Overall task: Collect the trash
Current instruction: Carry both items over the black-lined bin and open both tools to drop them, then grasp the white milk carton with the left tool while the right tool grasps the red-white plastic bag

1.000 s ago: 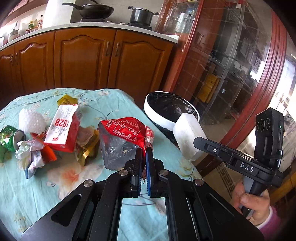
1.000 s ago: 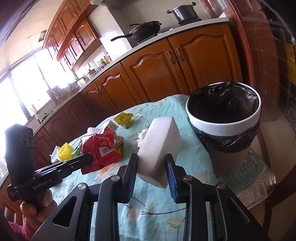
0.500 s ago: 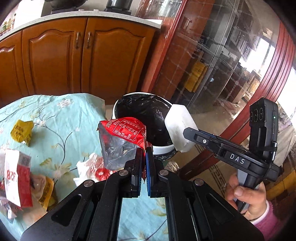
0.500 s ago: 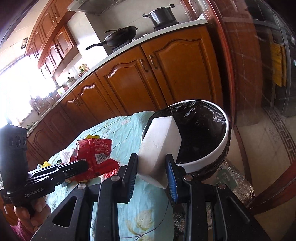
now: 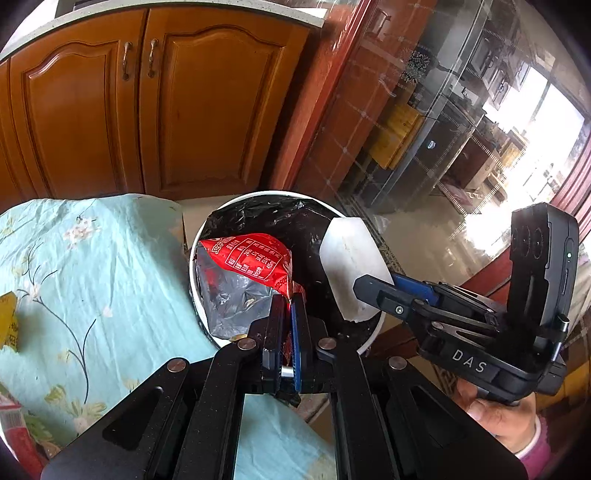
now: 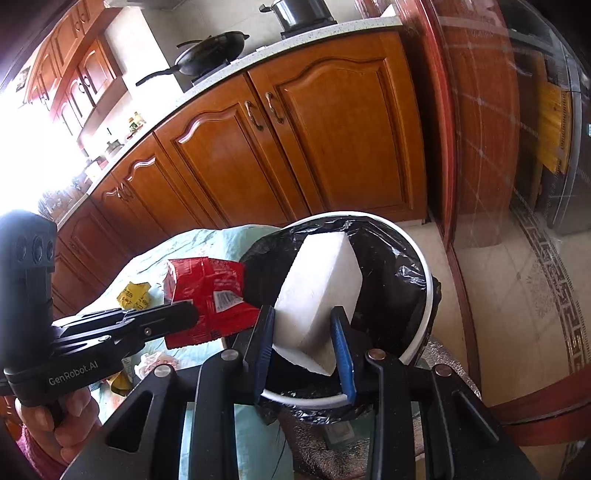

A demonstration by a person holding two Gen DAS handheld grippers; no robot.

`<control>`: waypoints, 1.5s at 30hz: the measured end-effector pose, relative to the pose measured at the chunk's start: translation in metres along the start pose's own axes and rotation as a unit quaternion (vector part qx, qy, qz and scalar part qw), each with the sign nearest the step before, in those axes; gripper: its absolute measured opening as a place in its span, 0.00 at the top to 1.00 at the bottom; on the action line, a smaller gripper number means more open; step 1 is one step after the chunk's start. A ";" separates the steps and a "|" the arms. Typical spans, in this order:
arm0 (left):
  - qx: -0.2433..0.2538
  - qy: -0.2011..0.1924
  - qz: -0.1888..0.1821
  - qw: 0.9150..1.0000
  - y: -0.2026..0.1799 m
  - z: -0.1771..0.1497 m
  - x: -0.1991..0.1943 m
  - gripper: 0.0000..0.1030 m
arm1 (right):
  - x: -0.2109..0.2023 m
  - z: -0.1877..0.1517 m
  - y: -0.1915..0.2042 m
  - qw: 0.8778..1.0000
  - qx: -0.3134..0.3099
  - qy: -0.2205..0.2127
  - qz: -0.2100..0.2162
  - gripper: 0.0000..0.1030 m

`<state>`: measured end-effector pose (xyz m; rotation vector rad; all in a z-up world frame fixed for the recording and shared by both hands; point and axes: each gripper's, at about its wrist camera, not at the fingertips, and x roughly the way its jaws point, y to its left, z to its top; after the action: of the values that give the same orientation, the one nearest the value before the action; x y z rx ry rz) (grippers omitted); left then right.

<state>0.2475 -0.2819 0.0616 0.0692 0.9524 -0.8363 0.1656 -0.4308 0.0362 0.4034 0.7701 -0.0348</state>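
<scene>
Behind everything runs a row of wooden cabinets under a pale counter, where a black wok and a steel pot sit on the stove. To the right a glass door with a red frame shows a tiled floor beyond it.

Lower down, the table wears a light blue cloth printed with flowers and thin branches. Just off its edge stands the bin — white rim, black liner folded over it.

Both tools hang over the bin's mouth. The left gripper is clamped tight on the corner of a red snack bag, its silver inside facing the camera; the bag hangs above the near-left part of the opening. The right gripper squeezes a white foam block between its blue pads, the block tilted and held above the liner, to the right of the bag. Whether the bag and the block touch cannot be told.

A yellow wrapper lies on the cloth behind the bag, and more crumpled scraps — white and red — sit on the table below the left tool.
</scene>
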 end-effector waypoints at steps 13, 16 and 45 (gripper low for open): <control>-0.019 0.041 0.008 0.999 0.013 0.002 0.022 0.81 | 0.015 0.008 -0.018 0.999 0.012 0.028 -0.008 0.53; -0.021 0.033 0.009 0.999 0.015 0.000 0.016 0.80 | 0.012 0.006 -0.020 1.000 0.017 0.022 -0.006 0.53; -0.113 -0.098 0.093 0.984 0.079 -0.119 -0.119 0.74 | -0.013 -0.067 0.082 0.998 -0.019 -0.016 0.064 0.37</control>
<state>0.1815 -0.1081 0.0553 -0.1162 0.8349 -0.5486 0.1260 -0.3324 0.0296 0.4144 0.7113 0.0933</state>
